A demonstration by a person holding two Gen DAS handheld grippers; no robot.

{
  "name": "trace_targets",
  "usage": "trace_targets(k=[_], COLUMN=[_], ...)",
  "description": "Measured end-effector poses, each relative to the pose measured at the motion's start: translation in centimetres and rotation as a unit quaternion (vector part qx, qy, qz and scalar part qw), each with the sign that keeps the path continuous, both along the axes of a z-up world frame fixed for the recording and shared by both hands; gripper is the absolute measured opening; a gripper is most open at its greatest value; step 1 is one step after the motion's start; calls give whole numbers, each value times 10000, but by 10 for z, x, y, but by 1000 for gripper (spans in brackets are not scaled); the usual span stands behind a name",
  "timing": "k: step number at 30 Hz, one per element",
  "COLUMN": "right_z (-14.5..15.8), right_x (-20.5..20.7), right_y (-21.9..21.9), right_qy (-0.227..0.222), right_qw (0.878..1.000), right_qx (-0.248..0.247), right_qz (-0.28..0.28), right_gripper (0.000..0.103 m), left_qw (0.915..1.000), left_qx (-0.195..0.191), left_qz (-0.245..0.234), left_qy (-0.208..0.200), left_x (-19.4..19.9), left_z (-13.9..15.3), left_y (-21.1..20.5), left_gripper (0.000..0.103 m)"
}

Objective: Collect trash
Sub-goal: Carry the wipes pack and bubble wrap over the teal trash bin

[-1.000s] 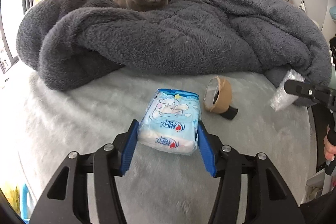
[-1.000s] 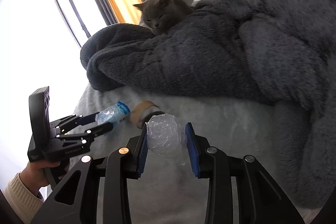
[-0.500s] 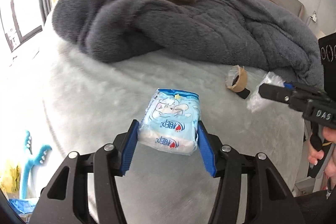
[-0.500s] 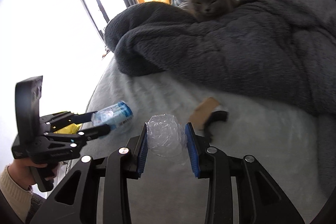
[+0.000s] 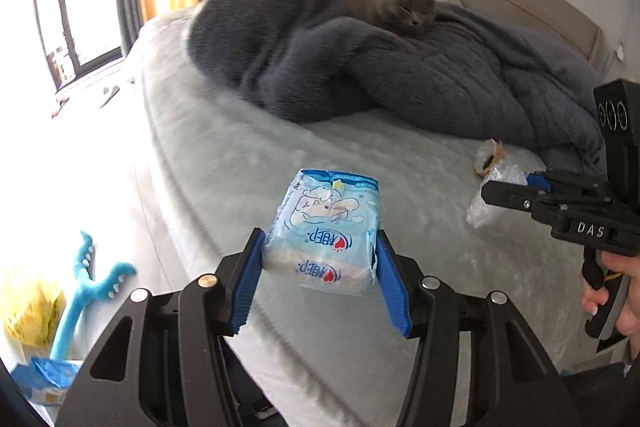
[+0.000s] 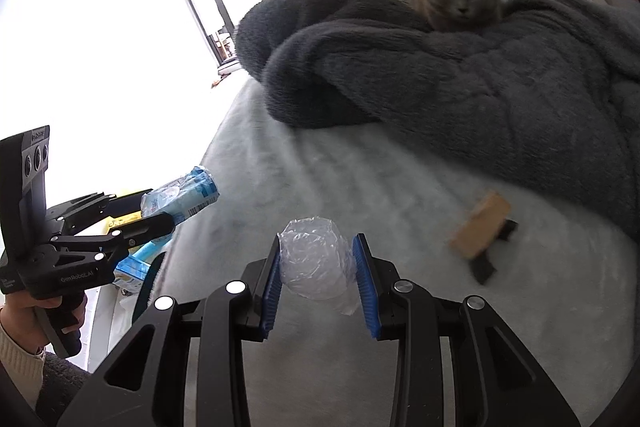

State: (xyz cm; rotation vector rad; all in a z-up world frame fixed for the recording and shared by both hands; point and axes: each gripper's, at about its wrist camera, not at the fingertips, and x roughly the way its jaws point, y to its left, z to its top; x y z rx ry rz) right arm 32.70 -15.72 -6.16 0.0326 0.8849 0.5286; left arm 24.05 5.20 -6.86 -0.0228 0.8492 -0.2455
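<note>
Left wrist view: left gripper [image 5: 320, 277] clamped on a blue-and-white tissue pack [image 5: 326, 227], held in the air above the pale bed cover [image 5: 240, 163] near its edge, exactly as gripped a second ago. Swung further left since then, so floor now visible, with a blue toy [image 5: 86, 291] and yellow bag [image 5: 32, 311]. Grey cat [image 5: 394, 1] on the dark blanket [image 5: 400, 75], now farther off and right of centre. Right wrist view: right gripper [image 6: 318, 281] closed around a crumpled clear plastic wad [image 6: 314, 259], unchanged in the grip, lifted over the bed. Brown tape roll [image 6: 480, 225] on the cover, shifted right and blurred.
</note>
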Motion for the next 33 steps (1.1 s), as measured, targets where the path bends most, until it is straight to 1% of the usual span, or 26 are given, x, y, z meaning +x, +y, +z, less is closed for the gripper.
trace_targets(k=[2,8,11,18,25,33], right_z=[1,6,5,4,3,-5], right_x=[-1,-5,-5,-10,-13,-19], right_y=[12,48,66,105,151,200], right_qy=[-7,-88,-97,-112,-139,-93], right_qw=[10000,9992,9987,9972,9940,9897], right_qx=[-4,1,-16,16,64,28], right_qz=[82,378,497,740,1081,1426], right_gripper=[34,35,35,34,35,35], left_qw=[9999,9993,9980,9963,9941,9879], left_qx=[-1,202,435,496,610,679], left_qz=[102,324,448,681,759,903], left_qy=[-19,-13,-1,173,483,1059], left_x=[-3,-11,-16,-24,-34,-46], left_z=[1,-1,-6,-17,-36,-64], left_y=[10,39,57,93,121,158], left_gripper=[57,57,57,57,57,57])
